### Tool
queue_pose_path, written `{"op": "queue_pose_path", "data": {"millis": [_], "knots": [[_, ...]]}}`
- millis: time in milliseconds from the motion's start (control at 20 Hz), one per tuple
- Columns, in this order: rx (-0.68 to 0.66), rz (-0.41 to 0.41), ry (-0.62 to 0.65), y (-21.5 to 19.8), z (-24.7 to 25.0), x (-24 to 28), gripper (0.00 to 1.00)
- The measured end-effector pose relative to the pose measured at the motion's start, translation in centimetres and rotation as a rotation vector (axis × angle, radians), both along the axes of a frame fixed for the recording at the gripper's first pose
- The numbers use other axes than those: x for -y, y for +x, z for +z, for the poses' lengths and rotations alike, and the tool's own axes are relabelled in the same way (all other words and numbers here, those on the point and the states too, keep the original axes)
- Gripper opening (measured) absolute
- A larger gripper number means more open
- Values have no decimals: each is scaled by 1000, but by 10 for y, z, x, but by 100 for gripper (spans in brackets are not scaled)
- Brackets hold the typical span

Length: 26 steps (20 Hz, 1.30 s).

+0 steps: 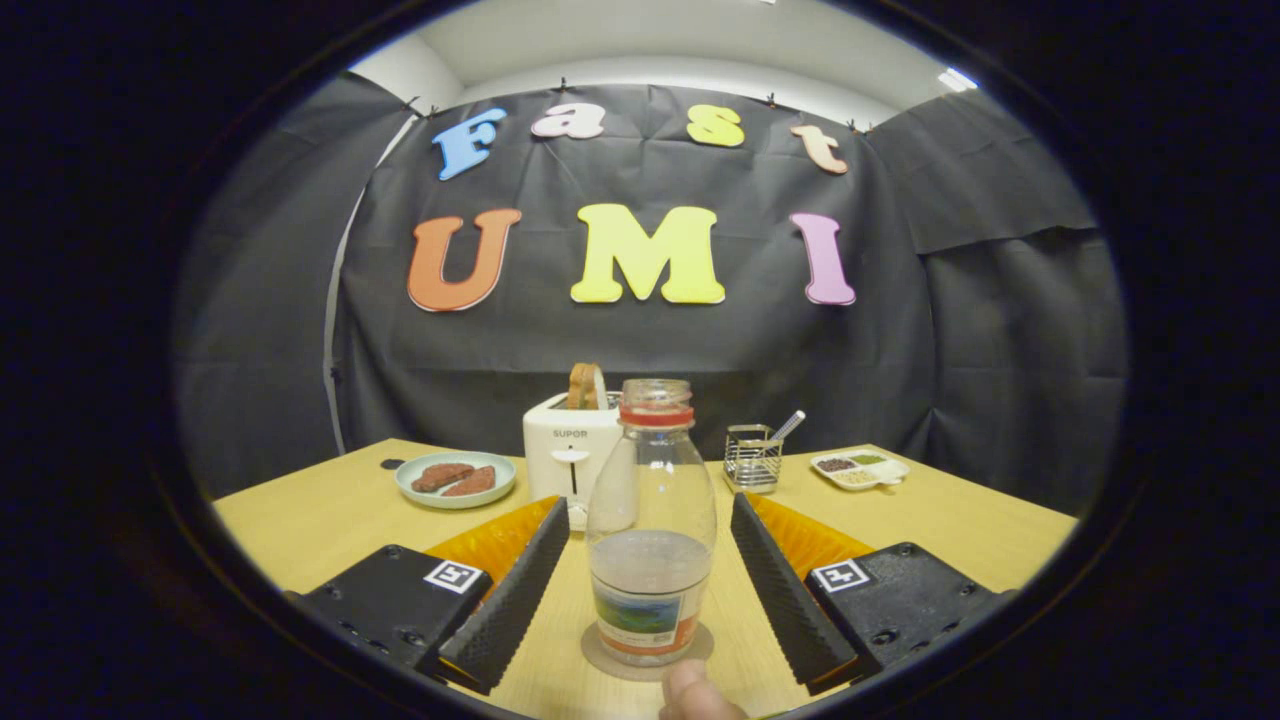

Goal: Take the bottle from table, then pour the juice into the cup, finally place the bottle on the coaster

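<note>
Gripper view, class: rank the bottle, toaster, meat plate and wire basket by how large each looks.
1. Bottle, standing on the coaster between the open claw fingers; nearness enlarges it.
2. Toaster.
3. Meat plate.
4. Wire basket.

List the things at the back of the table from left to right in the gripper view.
Plate of meat → toaster → wire rack → snack tray. Nearer, the bottle stands on a coaster between the open gripper fingers.

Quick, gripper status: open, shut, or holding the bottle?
Gripper: open, fingers apart on either side of the bottle, not pressing it. The bottle stands upright on the coaster.
</note>
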<state>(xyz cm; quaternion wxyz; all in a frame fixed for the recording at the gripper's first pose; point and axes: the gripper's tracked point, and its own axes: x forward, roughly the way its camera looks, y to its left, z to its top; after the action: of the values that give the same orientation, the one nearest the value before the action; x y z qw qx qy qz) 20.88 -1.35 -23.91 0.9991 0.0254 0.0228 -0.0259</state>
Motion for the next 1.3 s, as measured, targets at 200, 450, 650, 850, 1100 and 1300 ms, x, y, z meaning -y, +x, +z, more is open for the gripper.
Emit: {"op": "queue_pose_path", "data": {"millis": [200, 450, 650, 850, 1100, 1300], "knots": [[37, -4, -13, -24, 31, 0, 100], [75, 1, -55, -68, 83, -8, 100], [101, -13, -87, -112, 123, -6, 100], [106, -69, -80, -166, 164, -2, 100], [129, -65, -106, -227, 207, -8, 100], [124, -42, -95, -269, 219, -5, 100]]}}
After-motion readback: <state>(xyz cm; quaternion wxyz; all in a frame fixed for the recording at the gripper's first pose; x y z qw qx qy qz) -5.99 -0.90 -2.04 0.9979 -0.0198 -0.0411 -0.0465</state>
